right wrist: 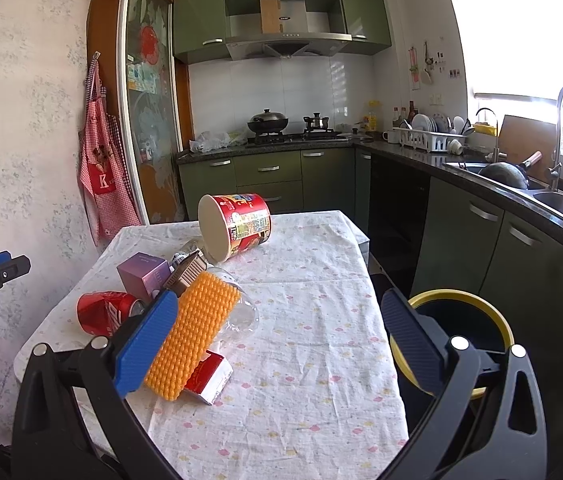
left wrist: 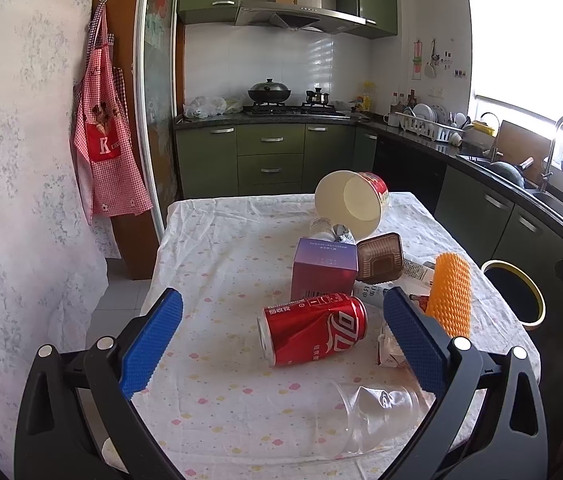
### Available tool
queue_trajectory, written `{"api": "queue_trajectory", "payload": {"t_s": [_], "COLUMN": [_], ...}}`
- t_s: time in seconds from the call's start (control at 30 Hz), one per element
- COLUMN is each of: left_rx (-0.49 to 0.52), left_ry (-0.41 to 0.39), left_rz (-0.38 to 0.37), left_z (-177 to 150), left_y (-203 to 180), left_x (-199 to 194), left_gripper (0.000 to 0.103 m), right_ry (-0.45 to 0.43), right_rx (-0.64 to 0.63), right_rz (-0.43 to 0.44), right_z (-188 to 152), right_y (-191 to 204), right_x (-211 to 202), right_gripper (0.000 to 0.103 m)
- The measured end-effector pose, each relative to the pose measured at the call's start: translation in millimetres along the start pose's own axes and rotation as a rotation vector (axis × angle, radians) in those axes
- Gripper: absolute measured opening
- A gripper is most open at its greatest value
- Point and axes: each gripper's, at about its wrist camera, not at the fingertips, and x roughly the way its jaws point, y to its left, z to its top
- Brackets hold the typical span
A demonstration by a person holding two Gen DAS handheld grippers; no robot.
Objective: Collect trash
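A dented red cola can (left wrist: 313, 334) lies on the cloth-covered table (left wrist: 221, 264), between the open fingers of my left gripper (left wrist: 281, 308). Behind it stand a purple box (left wrist: 323, 268), a brown plastic tray (left wrist: 380, 258), an orange foam net sleeve (left wrist: 449, 294) and a tipped paper bucket (left wrist: 351, 202). A clear plastic cup (left wrist: 365, 412) lies near me. My right gripper (right wrist: 277, 312) is open and empty above the table; its left finger is next to the orange sleeve (right wrist: 193, 336). A red carton (right wrist: 209, 376) lies under the sleeve. The can (right wrist: 107, 312) and bucket (right wrist: 235, 224) show in the right wrist view too.
A black bin with a yellow rim (right wrist: 461, 336) stands on the floor at the table's right side, also in the left wrist view (left wrist: 515, 292). Green cabinets and a dark counter with a sink (right wrist: 561, 200) run along the right. A red apron (left wrist: 105, 140) hangs on the left wall.
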Motion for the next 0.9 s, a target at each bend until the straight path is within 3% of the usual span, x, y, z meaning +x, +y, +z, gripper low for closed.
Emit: {"api": "queue_trajectory", "payload": {"t_s": [0.9], "left_rx": [0.001], "left_ry": [0.016], "left_rz": [-0.009], "left_z": [-1.2], "left_y": [2.2], "left_x": [5.3], "left_gripper": [0.099], "right_ry": [0.006], "right_rx": [0.002], "right_rz": [-0.005], "right_z": [-5.6], "right_y": [-3.0], "right_x": [7.5], "right_gripper": [0.097]}}
